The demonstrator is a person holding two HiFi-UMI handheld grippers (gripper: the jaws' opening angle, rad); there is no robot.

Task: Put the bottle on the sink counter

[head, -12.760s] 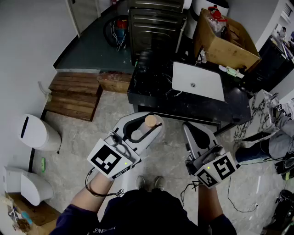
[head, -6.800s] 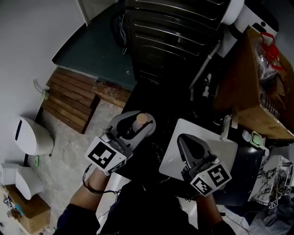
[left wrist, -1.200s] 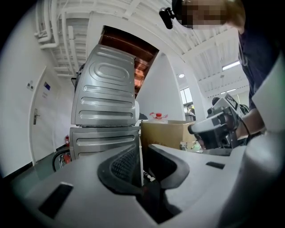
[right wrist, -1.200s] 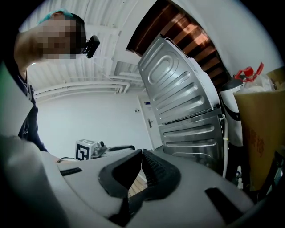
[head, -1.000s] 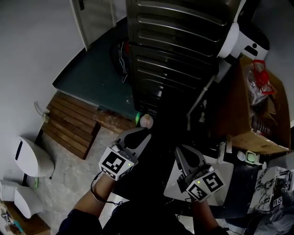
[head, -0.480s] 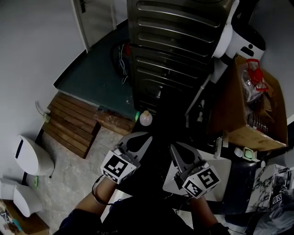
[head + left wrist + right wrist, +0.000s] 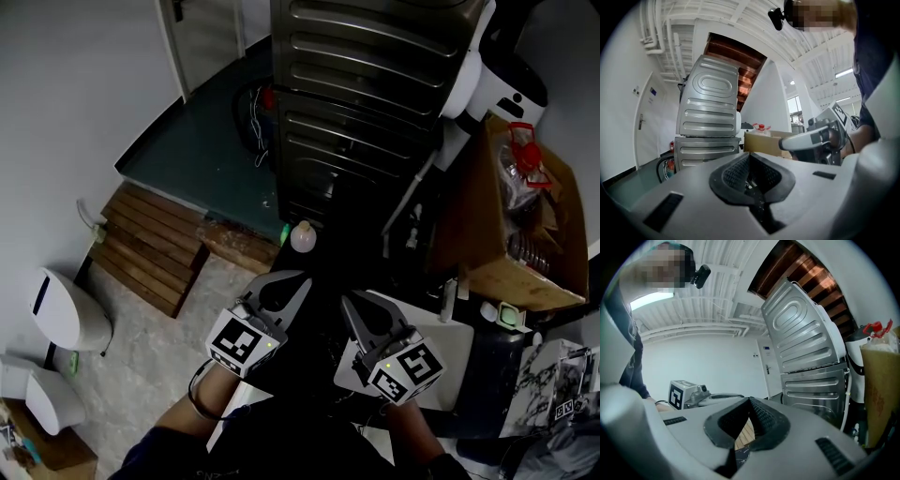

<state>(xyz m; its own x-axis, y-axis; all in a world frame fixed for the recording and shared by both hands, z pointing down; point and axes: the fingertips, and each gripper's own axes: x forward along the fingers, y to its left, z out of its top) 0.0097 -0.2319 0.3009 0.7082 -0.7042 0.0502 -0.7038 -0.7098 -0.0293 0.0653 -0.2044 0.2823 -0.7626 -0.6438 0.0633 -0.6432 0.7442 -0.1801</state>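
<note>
In the head view the bottle stands upright at the far left corner of the dark worktop. Its pale cap faces up at me, so its long axis runs straight up from the surface. My left gripper sits just short of it, pointing toward it but apart from it. My right gripper lies beside the left one, nearer the white sink and farther from the bottle, so the left hand is the nearer one. I judge the placing done, and the next move turns on the bottle being dead ahead of my left jaws: a push forward could knock it off the corner, while drawing back looks safe. In the left gripper view my jaws have just been closing and meet at the tips with nothing between them. The bottle is hidden below the jaw bodies here; beyond them I see a ribbed metal appliance and a cardboard box. In the right gripper view those jaws are also together at the tips and empty, with only wooden slats on the floor showing through the gap lower down. I can read no writing: the bottle shows no label from above, and the only print is the square markers on my gripper cubes.
</note>
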